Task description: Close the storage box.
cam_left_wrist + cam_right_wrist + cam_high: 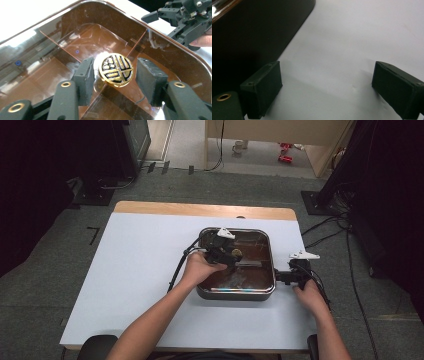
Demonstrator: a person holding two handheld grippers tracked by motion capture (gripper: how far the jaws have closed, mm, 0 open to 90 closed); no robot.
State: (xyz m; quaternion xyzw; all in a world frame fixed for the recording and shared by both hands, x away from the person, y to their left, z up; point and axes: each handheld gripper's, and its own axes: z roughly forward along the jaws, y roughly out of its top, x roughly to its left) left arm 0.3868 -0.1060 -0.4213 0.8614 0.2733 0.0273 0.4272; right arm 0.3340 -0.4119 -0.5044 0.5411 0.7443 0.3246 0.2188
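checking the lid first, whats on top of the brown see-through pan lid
A round gold and black knob stands at the middle of the brown glass lid, between the left gripper's open jaws. The pan's inside is unclear through reflections.

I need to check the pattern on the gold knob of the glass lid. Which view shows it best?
The left gripper view: the gold knob sits close up between the open jaws of the left gripper, its black pattern sharp. In the high view it is a small gold spot. The right gripper view faces the table.
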